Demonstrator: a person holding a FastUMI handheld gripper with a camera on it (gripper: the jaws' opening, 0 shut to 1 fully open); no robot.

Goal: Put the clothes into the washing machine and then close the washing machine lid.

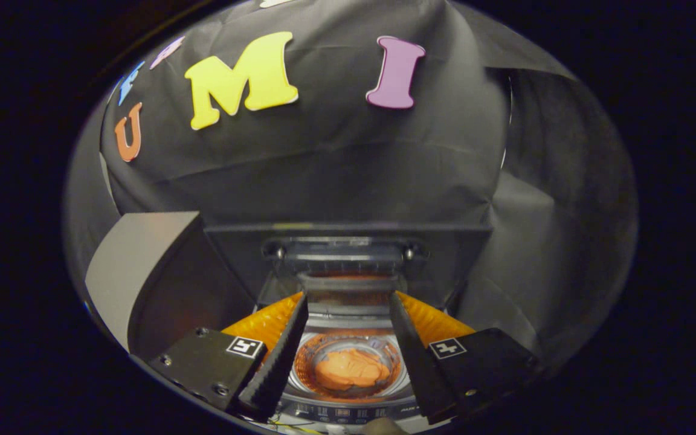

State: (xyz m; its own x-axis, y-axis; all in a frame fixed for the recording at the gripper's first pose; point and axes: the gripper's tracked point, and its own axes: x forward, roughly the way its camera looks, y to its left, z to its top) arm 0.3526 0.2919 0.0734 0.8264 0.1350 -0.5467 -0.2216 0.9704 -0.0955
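A small top-loading washing machine (348, 411) sits below me, with orange ridged sides (263, 320) showing behind my fingers. An orange garment (351, 370) lies bunched in the round drum (306, 362), seen down between the fingers. The dark lid (348, 248) stands raised at the back of the opening. Its grey front bar (348, 282) lies just between my fingertips. My gripper (348, 297) is open wide, one fingertip (301, 305) at each end of that bar. I cannot tell whether the tips touch it.
A grey box-shaped panel (142, 266) rises left of the machine. Black cloth walls (336, 163) close in behind and on the right. The machine's control strip (342, 414) runs along its near edge under the fingers.
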